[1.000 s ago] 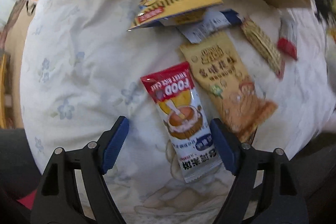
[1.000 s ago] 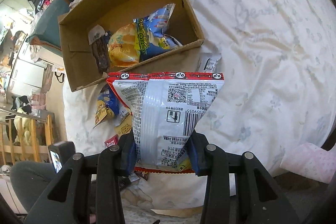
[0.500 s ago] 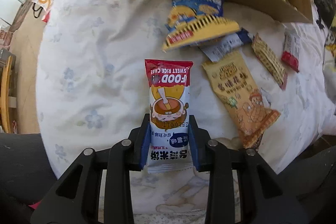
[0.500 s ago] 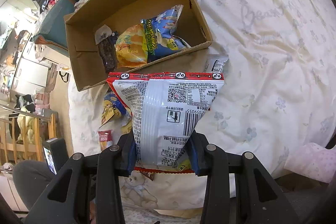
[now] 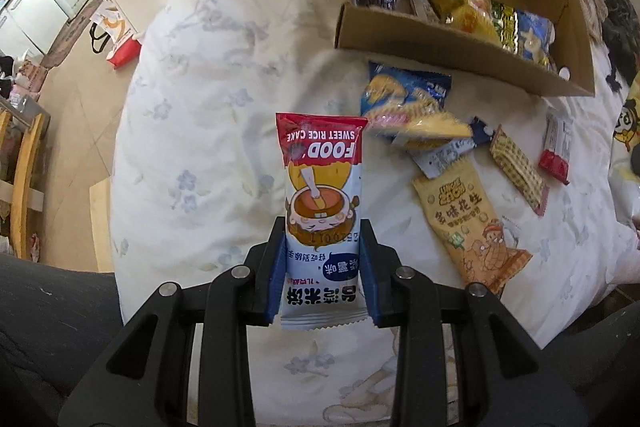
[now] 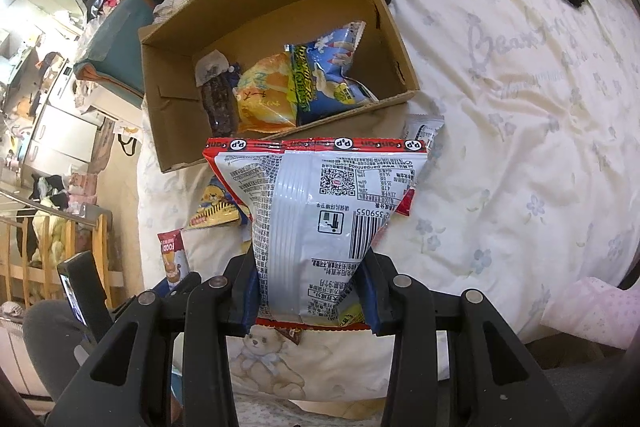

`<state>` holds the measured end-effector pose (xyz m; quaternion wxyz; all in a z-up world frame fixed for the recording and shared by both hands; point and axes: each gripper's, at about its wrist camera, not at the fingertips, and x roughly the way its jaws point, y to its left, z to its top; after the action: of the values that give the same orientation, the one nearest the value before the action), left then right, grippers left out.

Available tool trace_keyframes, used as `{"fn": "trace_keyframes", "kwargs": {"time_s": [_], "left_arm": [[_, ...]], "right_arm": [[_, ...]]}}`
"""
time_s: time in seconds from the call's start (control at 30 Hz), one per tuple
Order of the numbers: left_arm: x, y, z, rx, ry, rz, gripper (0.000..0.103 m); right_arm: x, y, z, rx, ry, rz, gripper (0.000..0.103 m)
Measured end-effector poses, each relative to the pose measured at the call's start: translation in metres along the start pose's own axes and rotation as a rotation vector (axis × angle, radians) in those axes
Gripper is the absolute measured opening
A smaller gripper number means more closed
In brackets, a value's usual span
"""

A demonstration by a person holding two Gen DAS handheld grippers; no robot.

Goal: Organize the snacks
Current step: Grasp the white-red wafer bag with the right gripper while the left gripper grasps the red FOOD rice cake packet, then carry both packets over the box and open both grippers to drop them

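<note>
Loose packets [image 5: 466, 227] (several overlapping) lie beside the cardboard box [image 5: 448, 47].

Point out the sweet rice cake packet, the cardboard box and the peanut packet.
sweet rice cake packet [image 5: 322, 187]: left wrist view, printed front.
cardboard box [image 5: 440, 43]: left wrist view, near wall.
peanut packet [image 5: 468, 219]: left wrist view, tan front.

The rice cake packet [image 5: 322, 215] is white with a red top band and a cartoon face, the peanut pack [image 5: 468, 227] tan-yellow. The big bag [image 6: 320, 223] is silvery white, black print, red edging. The box [image 6: 276, 7] is plain brown, and the bedsheet [image 5: 208, 131] cream with pale blue flowers.
</note>
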<state>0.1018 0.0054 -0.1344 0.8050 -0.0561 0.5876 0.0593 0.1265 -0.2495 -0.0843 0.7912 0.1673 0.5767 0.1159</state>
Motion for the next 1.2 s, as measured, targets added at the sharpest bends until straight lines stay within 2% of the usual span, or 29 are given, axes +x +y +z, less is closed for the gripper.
{"fn": "trace_keyframes", "kwargs": {"time_s": [0.13, 0.33, 0.53, 0.73, 0.9, 1.2], "left_arm": [[-0.007, 0.003, 0.001, -0.001, -0.039, 0.002, 0.029], [-0.018, 0.013, 0.006, -0.06, -0.066, -0.022, 0.029], [-0.053, 0.02, 0.03, -0.068, -0.183, -0.017, 0.029], [-0.09, 0.015, 0.063, -0.02, -0.288, -0.037, 0.029], [-0.111, 0.003, 0.086, 0.024, -0.342, -0.072, 0.029], [-0.124, -0.026, 0.126, 0.112, -0.406, -0.115, 0.029]], "right_arm": [[-0.004, -0.001, 0.001, 0.003, -0.011, 0.015, 0.042], [-0.009, 0.0, 0.004, 0.008, -0.031, 0.048, 0.042], [-0.022, 0.005, 0.01, -0.006, -0.092, 0.096, 0.042], [-0.045, 0.015, 0.021, -0.039, -0.215, 0.18, 0.042], [-0.062, 0.022, 0.033, -0.065, -0.31, 0.22, 0.042], [-0.063, 0.018, 0.068, -0.051, -0.352, 0.18, 0.042]]}}
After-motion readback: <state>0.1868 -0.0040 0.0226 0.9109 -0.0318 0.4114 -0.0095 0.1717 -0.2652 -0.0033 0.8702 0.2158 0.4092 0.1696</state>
